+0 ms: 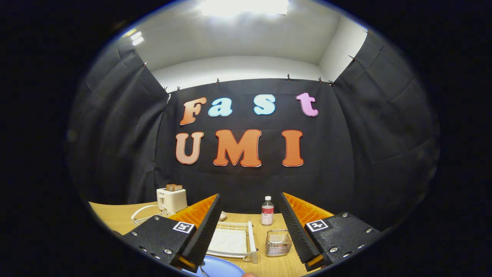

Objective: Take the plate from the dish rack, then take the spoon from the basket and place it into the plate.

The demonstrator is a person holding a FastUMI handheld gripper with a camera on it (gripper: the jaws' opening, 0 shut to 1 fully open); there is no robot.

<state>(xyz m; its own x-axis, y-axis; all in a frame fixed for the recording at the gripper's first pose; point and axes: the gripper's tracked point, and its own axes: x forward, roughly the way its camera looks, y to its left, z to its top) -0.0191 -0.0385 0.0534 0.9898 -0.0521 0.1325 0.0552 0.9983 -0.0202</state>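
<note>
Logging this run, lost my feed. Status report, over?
Gripper open, holding nothing, fingers raised above table. Blue plate on table beneath fingers, utensil on it. Wire basket and white dish rack ahead. Nothing in the way.

I see a blue plate (217, 268) on the pale wood-grain desk (111, 217). Beyond it: a white dish rack (234, 240), a silvery wire basket (278, 243), a cream toaster (172, 199), a clear bottle (267, 211) with a red-and-white label.
</note>
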